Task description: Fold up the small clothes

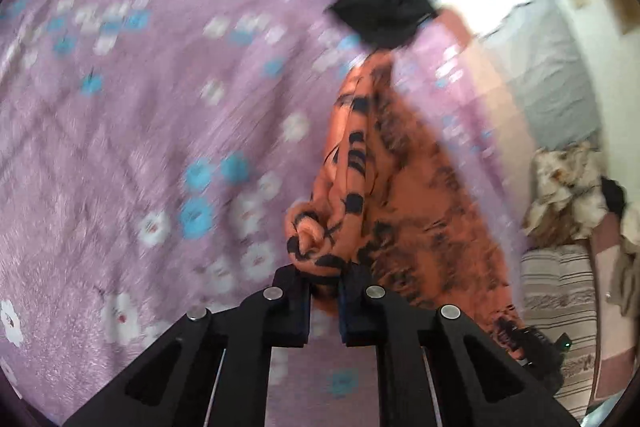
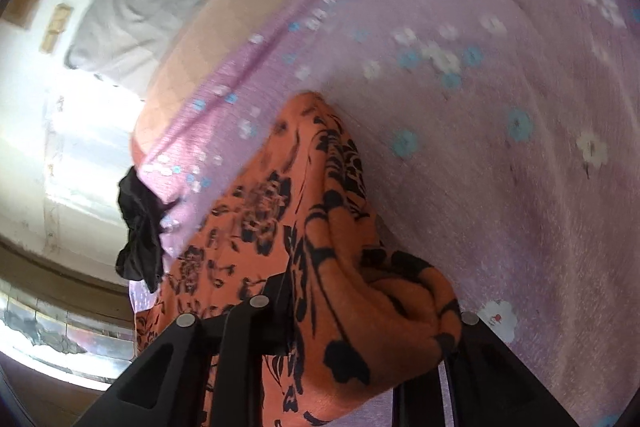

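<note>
An orange garment with a black flower print (image 1: 400,171) hangs stretched above a purple flowered bedspread (image 1: 140,115). My left gripper (image 1: 324,291) is shut on a bunched edge of the garment. In the right wrist view the same orange garment (image 2: 320,227) drapes over my right gripper (image 2: 360,331) and hides its fingertips; the fingers look closed on the cloth. A crumpled black garment (image 1: 380,3) lies at the bedspread's edge, and it also shows in the right wrist view (image 2: 140,227). Both views are motion-blurred.
A grey mattress or cushion (image 1: 548,75) lies on the floor beyond the bed. A heap of beige flowered cloth (image 1: 568,187) and striped bedding (image 1: 560,307) sit at the bed's side. A pale wall (image 2: 48,147) stands past the bed edge.
</note>
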`<state>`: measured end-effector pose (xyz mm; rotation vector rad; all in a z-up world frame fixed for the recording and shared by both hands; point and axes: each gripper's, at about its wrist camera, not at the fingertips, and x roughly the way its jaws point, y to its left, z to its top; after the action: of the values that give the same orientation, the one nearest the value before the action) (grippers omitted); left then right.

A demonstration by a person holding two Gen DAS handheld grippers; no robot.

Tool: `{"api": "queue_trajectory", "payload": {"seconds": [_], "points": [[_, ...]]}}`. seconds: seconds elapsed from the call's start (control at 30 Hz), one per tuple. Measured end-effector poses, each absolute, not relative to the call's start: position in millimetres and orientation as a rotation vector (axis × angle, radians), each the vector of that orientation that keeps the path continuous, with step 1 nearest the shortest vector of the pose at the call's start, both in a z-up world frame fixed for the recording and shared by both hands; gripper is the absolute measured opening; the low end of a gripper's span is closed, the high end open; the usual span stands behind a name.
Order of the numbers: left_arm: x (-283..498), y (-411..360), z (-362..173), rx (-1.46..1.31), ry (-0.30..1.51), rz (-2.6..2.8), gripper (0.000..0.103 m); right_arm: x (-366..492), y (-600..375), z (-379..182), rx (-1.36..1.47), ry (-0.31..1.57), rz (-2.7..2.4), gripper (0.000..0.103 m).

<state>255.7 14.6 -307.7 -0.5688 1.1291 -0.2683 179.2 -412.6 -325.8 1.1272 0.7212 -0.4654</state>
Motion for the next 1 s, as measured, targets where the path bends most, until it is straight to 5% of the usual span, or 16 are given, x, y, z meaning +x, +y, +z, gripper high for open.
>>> {"api": "queue_trajectory", "payload": {"seconds": [0.2,0.37,0.47,0.6,0.77,1.0], "points": [[268.8,41.7,-316.9,-0.732,1.203,-0.301,0.016,173.5,-424.8,-348.9,1.311,0.748,-0.47,0.035],[268.0,64.8,-280.1,-0.664,1.064,-0.192,0.029,173.6,-415.9,-332.9,1.235,0.687,-0.476,0.032],[264.6,77.1,-252.9,-0.569,0.922,-0.124,0.048,177.0,-400.6,-301.9,1.106,0.641,-0.493,0.026],[272.9,56.8,-253.1,-0.478,0.943,-0.204,0.05,187.2,-372.9,-263.9,0.964,0.58,-0.45,0.022],[296.6,6.2,-312.3,-0.352,1.25,-0.286,0.05,208.8,-326.7,-230.7,0.879,0.547,-0.355,0.019],[313.7,43.9,-284.3,-0.483,1.174,-0.244,0.05,249.4,-249.2,-197.4,0.794,0.569,-0.179,0.019]]}}
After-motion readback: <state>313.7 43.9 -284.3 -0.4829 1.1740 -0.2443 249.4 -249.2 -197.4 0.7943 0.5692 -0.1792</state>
